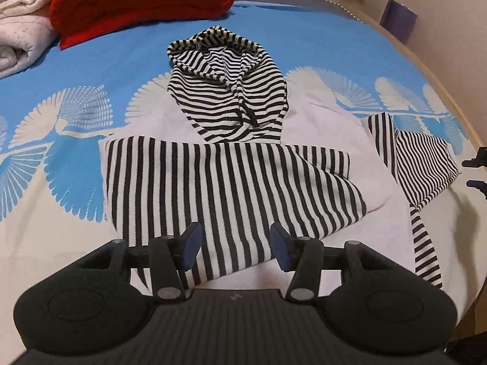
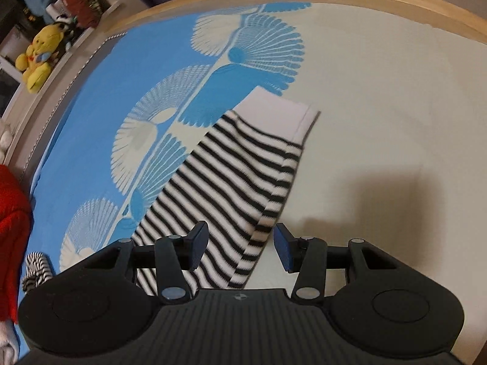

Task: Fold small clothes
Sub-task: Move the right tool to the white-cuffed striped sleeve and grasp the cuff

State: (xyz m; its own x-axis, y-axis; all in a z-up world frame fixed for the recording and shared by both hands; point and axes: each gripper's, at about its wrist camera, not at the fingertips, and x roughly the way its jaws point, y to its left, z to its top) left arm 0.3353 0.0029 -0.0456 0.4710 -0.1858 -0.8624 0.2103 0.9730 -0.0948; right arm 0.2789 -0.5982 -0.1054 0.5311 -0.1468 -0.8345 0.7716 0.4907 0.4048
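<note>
soft, light striped hoodie (image 1: pixel 231 182) on the bed (image 1: pixel 45 228); both grippers' fingers open, empty; pinch the right sleeve (image 2: pixel 231 182) cuff.

Your left gripper (image 1: pixel 236 245) and right gripper (image 2: pixel 241 248) were matte black, with ribbed housings, round side bulges, silver pivot pins, blue pads (image 1: pixel 280 248) and small centre logos.

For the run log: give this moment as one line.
stage: mid-fold | hoodie: flat on bed, one sleeve folded across, other sleeve out | left gripper: open, empty | right gripper: open over sleeve
</note>
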